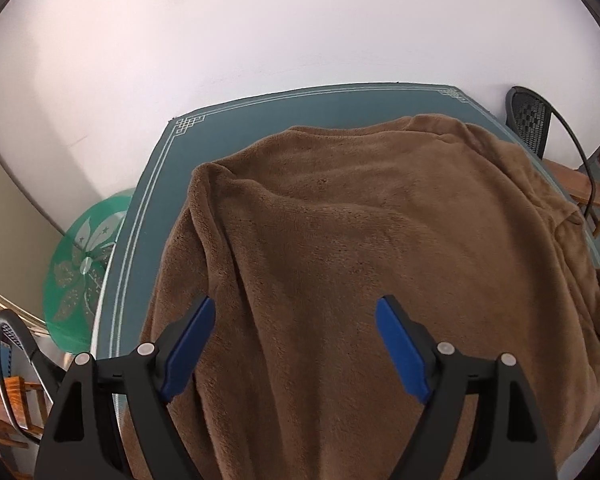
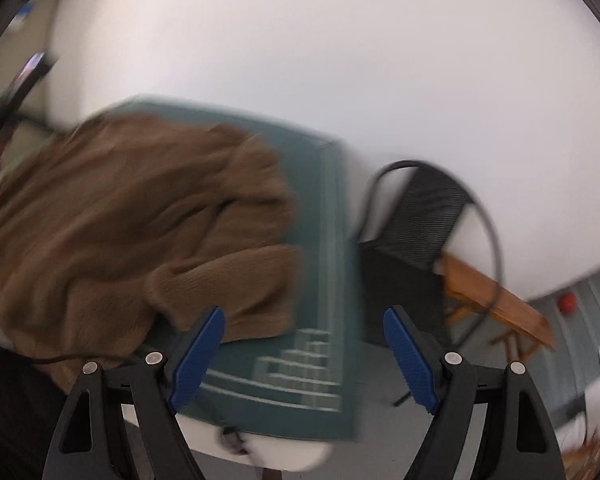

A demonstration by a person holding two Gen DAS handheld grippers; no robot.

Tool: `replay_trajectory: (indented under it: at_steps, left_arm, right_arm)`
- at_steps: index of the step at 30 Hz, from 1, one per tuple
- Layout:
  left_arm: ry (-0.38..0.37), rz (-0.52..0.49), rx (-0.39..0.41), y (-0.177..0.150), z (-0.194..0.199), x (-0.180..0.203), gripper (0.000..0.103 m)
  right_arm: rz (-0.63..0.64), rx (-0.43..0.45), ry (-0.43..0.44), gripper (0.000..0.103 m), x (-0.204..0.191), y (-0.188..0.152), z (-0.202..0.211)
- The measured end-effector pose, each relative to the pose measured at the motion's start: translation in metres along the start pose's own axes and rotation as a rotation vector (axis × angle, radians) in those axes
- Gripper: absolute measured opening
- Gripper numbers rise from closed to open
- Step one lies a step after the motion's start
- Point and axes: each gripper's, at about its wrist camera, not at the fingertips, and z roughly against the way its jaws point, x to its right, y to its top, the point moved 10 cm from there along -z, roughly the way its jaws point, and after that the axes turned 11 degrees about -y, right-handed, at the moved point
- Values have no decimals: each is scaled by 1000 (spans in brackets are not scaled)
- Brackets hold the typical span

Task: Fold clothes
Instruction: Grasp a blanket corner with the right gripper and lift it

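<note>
Evidently the plush brown fleece garment [image 1: 360, 248] is soft, thick and floppy; pinch bunched edges or the sleeve cuff [image 2: 235, 292]. Left gripper [image 1: 295, 344] and right gripper [image 2: 304, 354] hang spread, empty.

No readable text, labels, brands or numbers on anything in either view.

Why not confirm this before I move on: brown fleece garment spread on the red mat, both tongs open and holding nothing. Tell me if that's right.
One thing is wrong: the mat is dark teal with a pale line border, not red, as the left wrist view shows. The rest stands: the brown fleece garment lies spread on it, and the left tongs and right tongs are open, holding nothing.
</note>
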Motion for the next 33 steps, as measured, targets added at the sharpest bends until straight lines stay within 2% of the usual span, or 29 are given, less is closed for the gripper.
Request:
replay_trajectory:
  at_steps: [2,3,9,11,15,18,20,24,26,33]
  left_arm:
    - [-18,-1,-3,-1,-1,6,86]
    - [-21,-4,-5,-1,-3,9,86]
    - [-49,-13,-44,-8,-16,23,87]
    - [-49,-11,-59,-13,-20,24,87]
    - [-40,-7,-81,-23,-25,21,87]
    - [-44,22,-102,-33,-34,16,87]
    - [-53,52,-120,-38,-43,13,87]
    - [-76,102,-151,-46,-56,9,87]
    - [-82,109,-160,-48,-60,9,87]
    - [-115,154,-157,-54,-67,8,88]
  right_arm:
    - [-112,41,-54,83,35,11,12]
    - [-113,53,-22,83,27,12,13]
    - [-47,111,248,83,-56,11,11]
    - [82,80,265,83,-99,-2,-8]
    - [277,26,207,81,-146,-24,-51]
    - [304,-9,170,67,-146,-27,-70]
    - [291,-38,156,48,-139,-27,-79]
    - [268,-63,130,32,-132,-26,-93]
    - [250,-60,61,18,-112,-21,-99]
    - [116,-83,-299,18,3,-9,-123]
